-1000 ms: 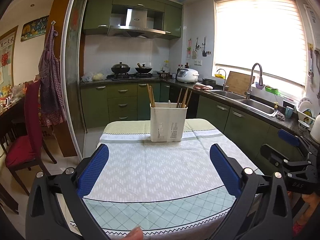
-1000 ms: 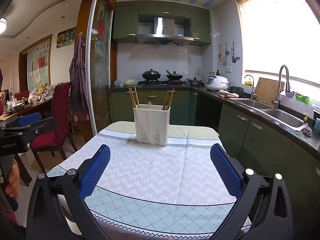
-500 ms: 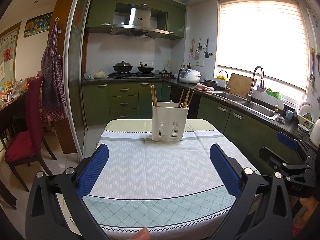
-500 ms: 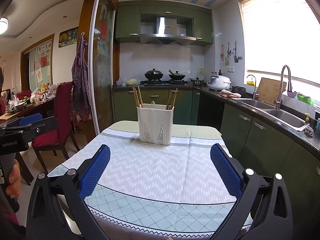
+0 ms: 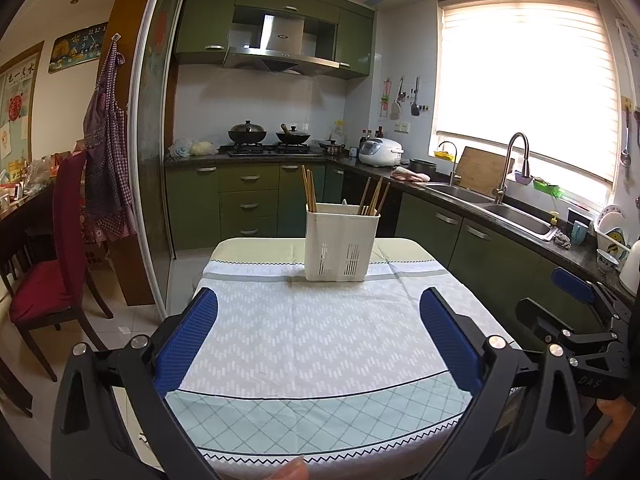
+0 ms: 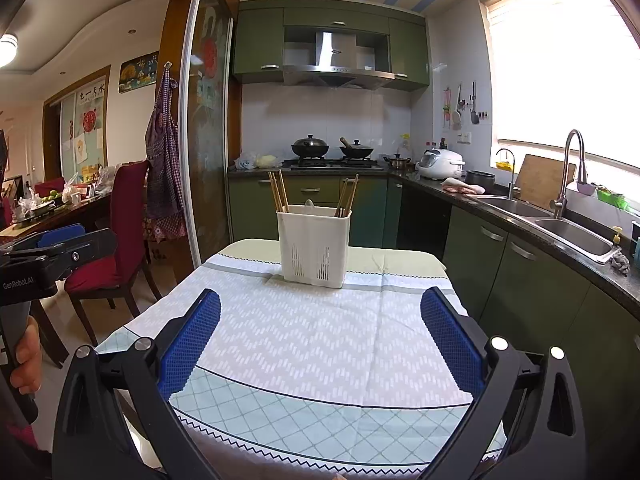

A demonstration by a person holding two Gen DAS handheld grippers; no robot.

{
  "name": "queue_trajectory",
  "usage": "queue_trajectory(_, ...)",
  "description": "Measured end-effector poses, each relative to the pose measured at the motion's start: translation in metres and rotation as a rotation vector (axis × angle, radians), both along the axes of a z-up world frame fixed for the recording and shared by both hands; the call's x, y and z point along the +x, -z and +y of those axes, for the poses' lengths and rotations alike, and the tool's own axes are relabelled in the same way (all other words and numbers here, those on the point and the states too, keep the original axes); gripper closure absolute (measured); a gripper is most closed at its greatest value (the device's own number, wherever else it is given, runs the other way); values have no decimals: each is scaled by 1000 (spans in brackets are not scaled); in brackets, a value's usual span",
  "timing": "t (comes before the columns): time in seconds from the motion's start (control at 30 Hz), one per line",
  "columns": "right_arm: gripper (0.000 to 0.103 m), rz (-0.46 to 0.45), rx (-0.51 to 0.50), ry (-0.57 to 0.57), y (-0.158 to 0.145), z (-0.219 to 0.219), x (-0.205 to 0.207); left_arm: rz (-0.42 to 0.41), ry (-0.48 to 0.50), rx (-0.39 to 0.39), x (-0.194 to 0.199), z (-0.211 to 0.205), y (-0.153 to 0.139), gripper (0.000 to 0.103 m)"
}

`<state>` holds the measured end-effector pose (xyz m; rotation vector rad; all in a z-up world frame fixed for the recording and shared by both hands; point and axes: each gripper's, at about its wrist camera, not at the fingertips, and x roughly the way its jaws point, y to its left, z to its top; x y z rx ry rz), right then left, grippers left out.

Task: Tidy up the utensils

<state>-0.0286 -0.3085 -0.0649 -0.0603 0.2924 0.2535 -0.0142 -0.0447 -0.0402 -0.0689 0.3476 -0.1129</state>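
Note:
A white slotted utensil holder (image 5: 339, 243) stands upright at the far end of the table; it also shows in the right wrist view (image 6: 314, 243). Wooden chopsticks stick out of its left side (image 5: 308, 189) and its right side (image 5: 373, 196); a white spoon tip (image 6: 310, 203) shows between them. My left gripper (image 5: 318, 338) is open and empty, held over the near half of the table. My right gripper (image 6: 320, 340) is open and empty too, beside it on the right, also seen in the left wrist view (image 5: 572, 304).
The table wears a white and pale green cloth (image 5: 312, 340). A red chair (image 6: 116, 248) stands to the left. Green cabinets and a dark counter with a sink (image 5: 516, 216) run along the right. A stove with pots (image 5: 272, 136) is at the back.
Both grippers have drawn back and risen a little from the table; the holder looks slightly smaller and farther. Both stay open and empty.

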Motion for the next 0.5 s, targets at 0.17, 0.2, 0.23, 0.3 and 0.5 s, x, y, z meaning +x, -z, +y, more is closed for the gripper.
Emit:
queue_trajectory(0.17, 5, 0, 0, 1, 1, 0, 1, -4, -3, 5, 0, 0, -1, 7)
queue_trajectory(0.2, 5, 0, -2, 1, 1, 0, 1, -4, -4, 5, 0, 0, -1, 7)
queue_trajectory(0.23, 5, 1, -1, 2, 1, 0, 1, -5, -3, 5, 0, 0, -1, 7)
queue_trajectory(0.3, 5, 1, 1, 1, 1, 0, 1, -6, -6, 7, 0, 1, -1, 7)
queue_trajectory(0.5, 5, 1, 0, 2, 1, 0, 1, -12, -10, 11, -1, 3, -3, 7)
